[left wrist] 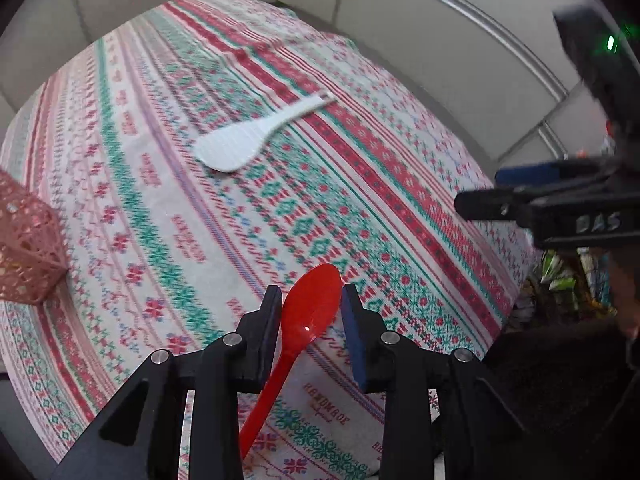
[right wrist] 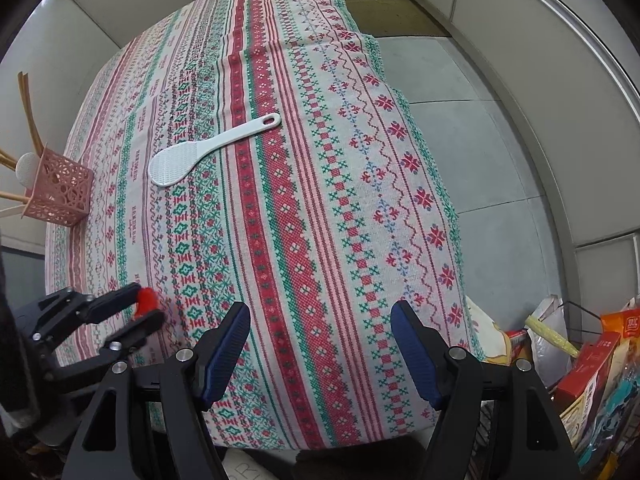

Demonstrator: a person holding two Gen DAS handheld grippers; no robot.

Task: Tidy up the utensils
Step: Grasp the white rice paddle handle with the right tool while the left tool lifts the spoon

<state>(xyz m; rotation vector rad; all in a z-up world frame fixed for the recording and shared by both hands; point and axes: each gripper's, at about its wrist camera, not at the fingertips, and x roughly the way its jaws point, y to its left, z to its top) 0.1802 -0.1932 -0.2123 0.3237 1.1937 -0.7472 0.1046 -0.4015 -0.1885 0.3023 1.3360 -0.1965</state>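
Note:
My left gripper (left wrist: 310, 300) is shut on a red plastic spoon (left wrist: 308, 312), bowl forward, held just above the patterned tablecloth (left wrist: 160, 220); it also shows in the right wrist view (right wrist: 146, 308) with the red spoon (right wrist: 145, 298) between its fingers. A white rice paddle (left wrist: 240, 140) lies on the cloth further out, also in the right wrist view (right wrist: 200, 152). A pink lattice utensil holder (right wrist: 60, 188) stands at the table's left edge with chopsticks and a white utensil in it; its corner shows in the left wrist view (left wrist: 28, 248). My right gripper (right wrist: 320, 316) is open and empty.
The table's right edge drops to a grey tiled floor (right wrist: 460, 100). Boxes and bags of snacks (right wrist: 592, 360) are piled at the lower right. White wall panels (right wrist: 120, 0) stand behind the table.

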